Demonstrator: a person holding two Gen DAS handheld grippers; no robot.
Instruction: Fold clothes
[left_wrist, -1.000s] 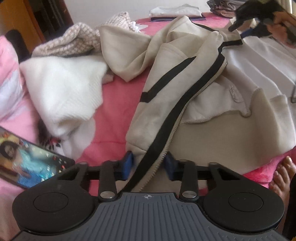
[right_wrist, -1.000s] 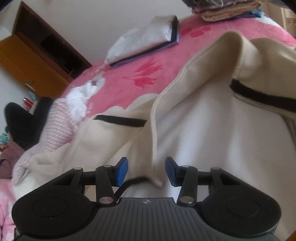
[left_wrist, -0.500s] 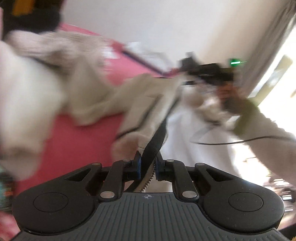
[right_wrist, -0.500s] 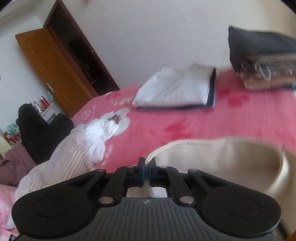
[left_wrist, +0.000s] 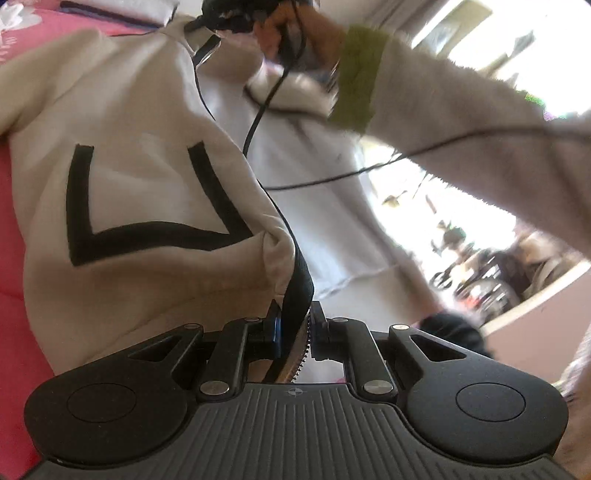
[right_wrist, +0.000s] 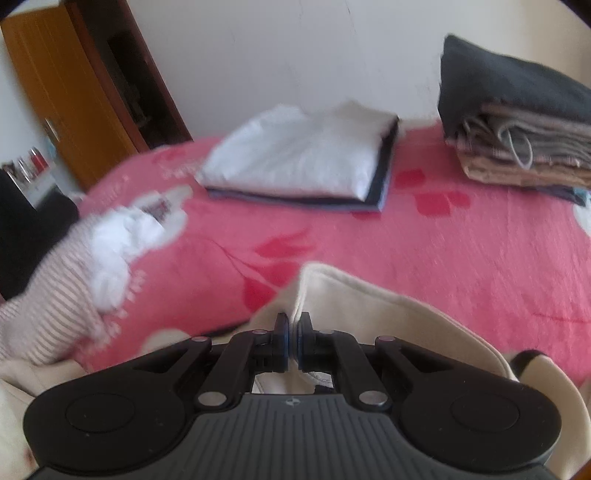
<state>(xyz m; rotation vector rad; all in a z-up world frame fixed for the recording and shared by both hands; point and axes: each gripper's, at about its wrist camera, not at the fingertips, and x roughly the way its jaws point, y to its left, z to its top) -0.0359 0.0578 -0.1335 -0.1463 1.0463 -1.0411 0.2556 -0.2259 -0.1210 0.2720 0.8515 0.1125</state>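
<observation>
A cream zip-up jacket (left_wrist: 140, 206) with black stripes hangs lifted over the pink bed. My left gripper (left_wrist: 294, 325) is shut on its black zipper band (left_wrist: 297, 288) at the lower hem. In the right wrist view my right gripper (right_wrist: 291, 341) is shut on a cream edge of the same jacket (right_wrist: 369, 314), held up off the bedspread. At the top of the left wrist view the person's hand (left_wrist: 295, 33) and fuzzy sleeve (left_wrist: 461, 118) hold the right gripper at the jacket's upper part.
A pink flowered bedspread (right_wrist: 424, 240) carries a folded white-and-dark pile (right_wrist: 306, 162) and a taller folded stack (right_wrist: 517, 129) by the wall. Loose white and striped clothes (right_wrist: 85, 251) lie at the left. A wooden door (right_wrist: 70, 88) stands behind. A black cable (left_wrist: 332, 177) crosses the jacket.
Both grippers closed on the jacket, the left on the zipper band, the right on a cream edge. Both then lifted it off the bed, and the left view swung right toward the window.
</observation>
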